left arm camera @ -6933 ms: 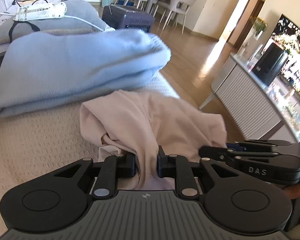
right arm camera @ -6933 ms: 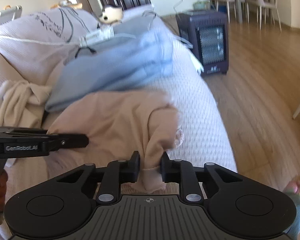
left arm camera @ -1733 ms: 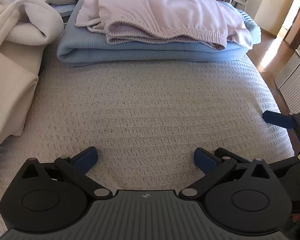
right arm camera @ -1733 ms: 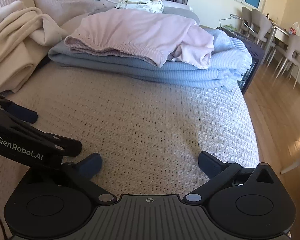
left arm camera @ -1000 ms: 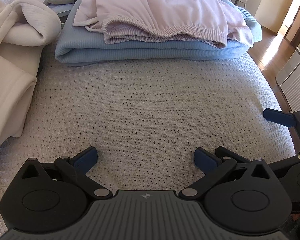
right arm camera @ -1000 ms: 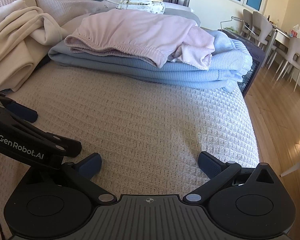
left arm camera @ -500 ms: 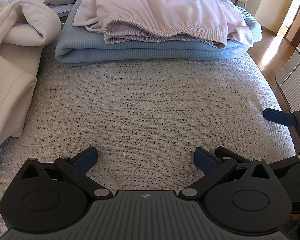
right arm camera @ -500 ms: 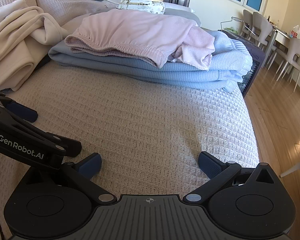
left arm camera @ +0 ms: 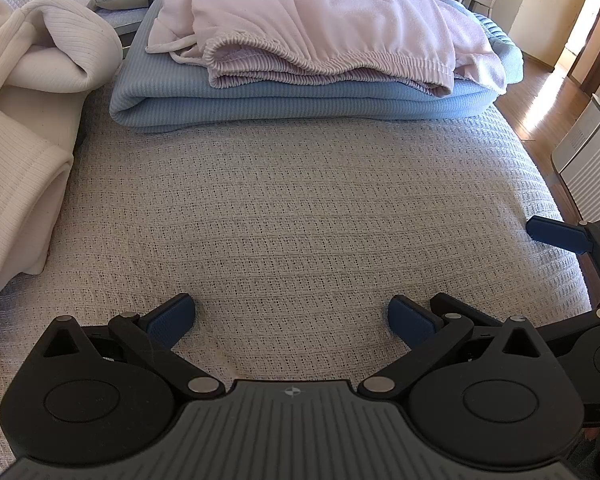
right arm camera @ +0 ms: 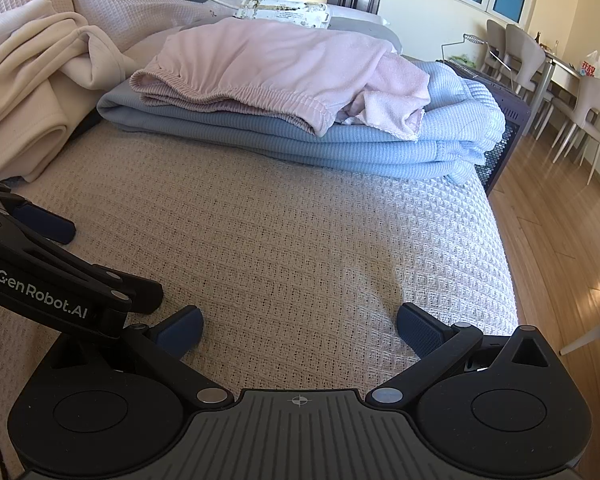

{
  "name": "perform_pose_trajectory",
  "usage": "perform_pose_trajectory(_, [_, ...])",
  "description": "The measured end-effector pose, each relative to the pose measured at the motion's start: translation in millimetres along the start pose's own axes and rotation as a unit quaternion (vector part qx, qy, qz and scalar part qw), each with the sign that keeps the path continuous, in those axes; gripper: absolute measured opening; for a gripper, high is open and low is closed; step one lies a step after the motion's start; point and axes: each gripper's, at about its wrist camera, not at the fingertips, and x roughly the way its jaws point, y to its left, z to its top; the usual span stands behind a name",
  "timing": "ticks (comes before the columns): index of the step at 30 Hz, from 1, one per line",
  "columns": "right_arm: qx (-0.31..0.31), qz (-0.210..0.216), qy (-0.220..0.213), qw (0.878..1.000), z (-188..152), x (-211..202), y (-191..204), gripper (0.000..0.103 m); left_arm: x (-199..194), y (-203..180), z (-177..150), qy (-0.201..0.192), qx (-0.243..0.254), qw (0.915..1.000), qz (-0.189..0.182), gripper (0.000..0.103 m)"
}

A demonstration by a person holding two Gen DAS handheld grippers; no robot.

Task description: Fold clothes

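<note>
Two grippers: both hover low over the bare woven cover, side by side, holding nothing.
Left gripper point(left arm camera: 291, 316): jaws spread wide apart, blue pads point(left arm camera: 171, 319) just above the cover.
Right gripper point(right arm camera: 298, 330): jaws also wide apart and empty; its blue tip shows at the right edge of the left wrist view.
Pink garment point(left arm camera: 324, 32): folded, elastic waistband toward the cameras, lying on top of the blue one, well ahead of both sets of jaws and apart from them.
Blue garment point(left arm camera: 300, 100): folded flat at the far end of the sofa cover point(left arm camera: 292, 208), under the pink piece.
Cream garment point(left arm camera: 24, 120): bunched and unfolded at the left, beside the stack, off to the side of the left jaws.
Beyond: a dark heater point(right arm camera: 504, 120), wooden floor point(right arm camera: 560, 220) and dining chairs point(right arm camera: 588, 108) to the right.
</note>
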Motion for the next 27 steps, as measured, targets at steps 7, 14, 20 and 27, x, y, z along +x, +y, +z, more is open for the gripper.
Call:
perform_pose_trajectory(7, [0.0, -0.001, 0.0, 1.0, 0.1, 0.1, 0.5, 0.103, 3.6, -3.1, 2.1, 0.001, 0.0, 1.0, 0.0, 0.103])
perform_pose_trajectory(14, [0.0, -0.001, 0.0, 1.0, 0.3, 0.1, 0.6, 0.103, -0.1, -0.7, 1.2, 0.002, 0.001, 1.0, 0.0, 0.103])
perform_pose_trajectory(20, [-0.001, -0.001, 0.0, 1.0, 0.5, 0.2, 0.7, 0.103, -2.8, 1.4, 0.0, 0.001, 0.001, 1.0, 0.001, 0.103])
perform_pose_trajectory(27, [-0.001, -0.001, 0.0, 1.0, 0.9, 0.4, 0.6, 0.103, -2.8, 1.2, -0.1, 0.001, 0.002, 1.0, 0.0, 0.103])
